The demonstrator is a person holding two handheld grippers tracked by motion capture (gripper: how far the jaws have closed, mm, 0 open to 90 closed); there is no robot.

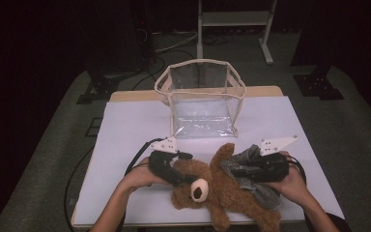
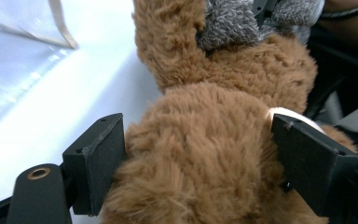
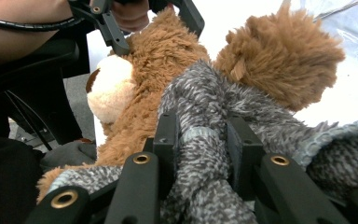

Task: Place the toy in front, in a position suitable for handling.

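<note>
You're dressing the teddy bear (image 1: 222,191), lying at the table's (image 1: 125,125) six o'clock edge. Your left gripper (image 2: 198,158) clamps its head; your right gripper (image 3: 200,149) pinches the grey garment (image 3: 214,107). Next, pull that fabric toward nine o'clock over the body.

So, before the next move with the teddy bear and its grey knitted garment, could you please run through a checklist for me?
1. Left gripper around the teddy bear's head: ok, a jaw stands on each side, against the fur.
2. Right gripper shut on the grey knitted garment: ok, a fold is pinched between the jaws.
3. Garment fully on the teddy bear: cannot tell; it bunches by the raised arm.
4. Teddy bear supported: ok, lying on the white table cover.
5. Clear plastic bag upright and open behind it: ok.
</note>
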